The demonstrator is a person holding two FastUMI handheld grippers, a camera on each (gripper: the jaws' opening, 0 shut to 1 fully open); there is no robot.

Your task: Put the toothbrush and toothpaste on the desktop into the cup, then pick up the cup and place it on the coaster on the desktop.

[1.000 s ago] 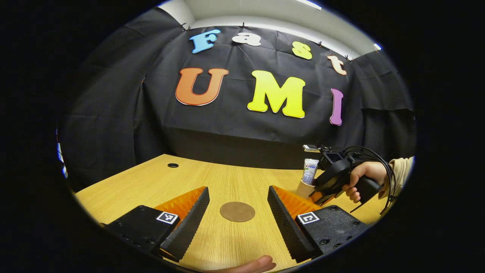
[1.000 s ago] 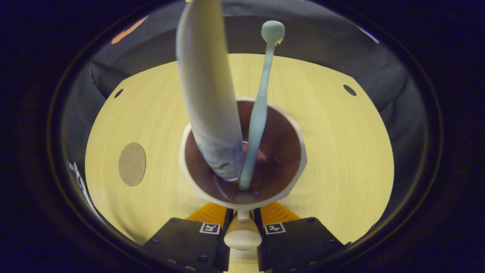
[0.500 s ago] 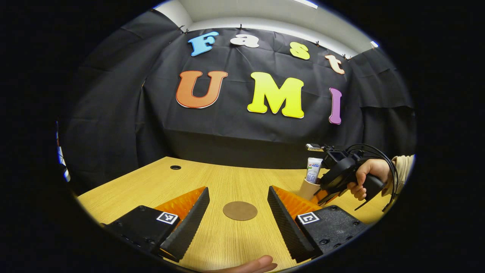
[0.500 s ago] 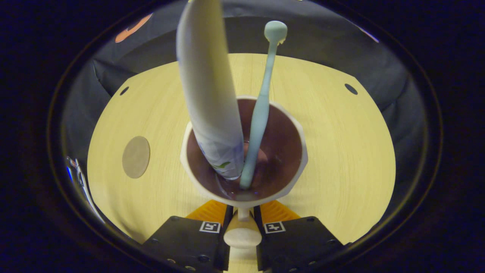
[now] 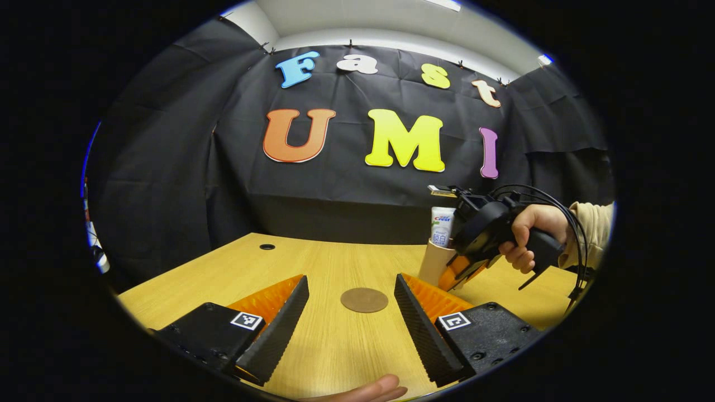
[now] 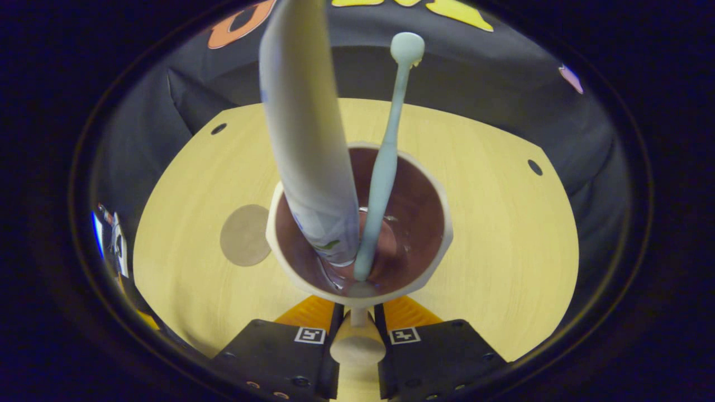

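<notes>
- On the desk (image 5: 335, 346) lies a round brown coaster (image 5: 364, 300). It sits flat and bare, between the left gripper's (image 5: 351, 318) two fingers as that view looks out.
- That left gripper is spread wide and holds nothing. A fingertip (image 5: 368, 391) of the person shows at the bottom edge.
- Off to the side in the left gripper view, a hand (image 5: 528, 237) in a pale sleeve (image 5: 592, 234) holds the right gripper (image 5: 461, 268). Black cables loop over it.
- The right gripper holds the cup (image 6: 357, 223) by its handle (image 6: 357, 343). In the right gripper view, both fingers squeeze the handle tight from each side.
- The cup is pale outside and dark brown inside.
- The toothpaste (image 6: 307, 134) stands in the cup and leans up toward the camera.
- The toothbrush (image 6: 385, 162) stands in the cup too, just beside the toothpaste, with its head up.
- In the right gripper view, the coaster (image 6: 244, 234) shows right next to the cup's rim, partly tucked behind it.
- In the left gripper view, the cup (image 5: 434, 261) looks to be up off the desk, near the coaster but not on it. The toothpaste (image 5: 441, 226) sticks out of its top.
</notes>
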